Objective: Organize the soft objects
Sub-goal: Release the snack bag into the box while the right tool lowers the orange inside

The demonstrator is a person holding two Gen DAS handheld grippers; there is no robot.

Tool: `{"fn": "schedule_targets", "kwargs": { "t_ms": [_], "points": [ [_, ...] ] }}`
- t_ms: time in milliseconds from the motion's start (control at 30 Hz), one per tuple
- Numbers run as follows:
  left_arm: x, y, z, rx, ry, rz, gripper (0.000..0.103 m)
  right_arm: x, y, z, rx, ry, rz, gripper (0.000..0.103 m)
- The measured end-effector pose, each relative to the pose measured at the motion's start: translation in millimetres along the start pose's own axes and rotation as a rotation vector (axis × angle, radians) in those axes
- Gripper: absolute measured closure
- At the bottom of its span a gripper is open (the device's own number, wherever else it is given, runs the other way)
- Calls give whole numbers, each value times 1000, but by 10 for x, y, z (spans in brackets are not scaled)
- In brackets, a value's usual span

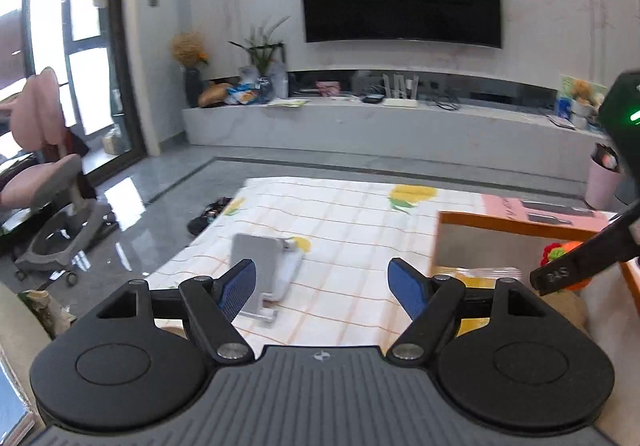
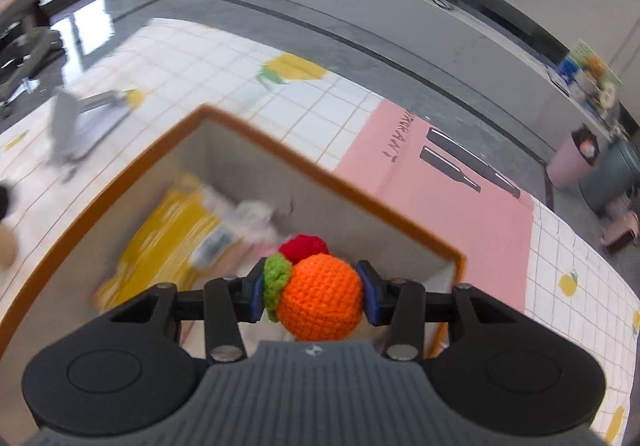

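Right view: we are seeing right gripper (image 2: 312,292) clamping crochet orange (image 2: 322,296) over box (image 2: 132,161) | Left view: left gripper (image 1: 322,282) gaping empty, phone stand (image 1: 266,270) beyond.

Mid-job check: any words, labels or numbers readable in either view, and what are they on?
"YARRAN" or the like, partly blurred: on the pink sheet, beside two printed bottle shapes.
Embossed letters on the right gripper's finger: too blurred to read.
Packets in the orange-rimmed box: blurred, unreadable.
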State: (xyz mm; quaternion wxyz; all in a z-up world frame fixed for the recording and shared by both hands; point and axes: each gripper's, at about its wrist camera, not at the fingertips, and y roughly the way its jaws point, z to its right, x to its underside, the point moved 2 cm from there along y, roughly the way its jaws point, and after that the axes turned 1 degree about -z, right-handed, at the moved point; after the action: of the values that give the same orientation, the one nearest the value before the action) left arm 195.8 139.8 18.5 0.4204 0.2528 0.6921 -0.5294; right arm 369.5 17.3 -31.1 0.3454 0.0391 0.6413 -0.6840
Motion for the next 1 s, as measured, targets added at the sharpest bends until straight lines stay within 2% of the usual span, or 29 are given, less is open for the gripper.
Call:
{"fn": "schedule_targets", "kwargs": {
  "t_ms": [133,233,367,500,667,867,967,1000],
  "points": [
    [49,125,-128,14,-52,-63,16,-77,282,-16,22,63,-27,58],
    [56,149,-190,19,-78,-80,17,-95,399,37,12,93,-35,58],
    [51,123,-252,50,-92,-81,17,-118,415,151,-73,184,-17,58],
    [54,144,-270,115,-121,-92,18,-119,489,258,-157,291,-32,58],
    [71,148,-183,98,-101,-101,19,-79,602,244,-244,368,-55,58],
    [87,142,-163,99,-98,-112,19,-93,657,128,-284,384,-40,57],
    [80,134,-153,108,-101,-117,19,-146,572,103,-296,382,-34,50],
    [72,127,-153,113,-105,-117,19,-162,510,113,-303,379,-22,41]
  ]
}}
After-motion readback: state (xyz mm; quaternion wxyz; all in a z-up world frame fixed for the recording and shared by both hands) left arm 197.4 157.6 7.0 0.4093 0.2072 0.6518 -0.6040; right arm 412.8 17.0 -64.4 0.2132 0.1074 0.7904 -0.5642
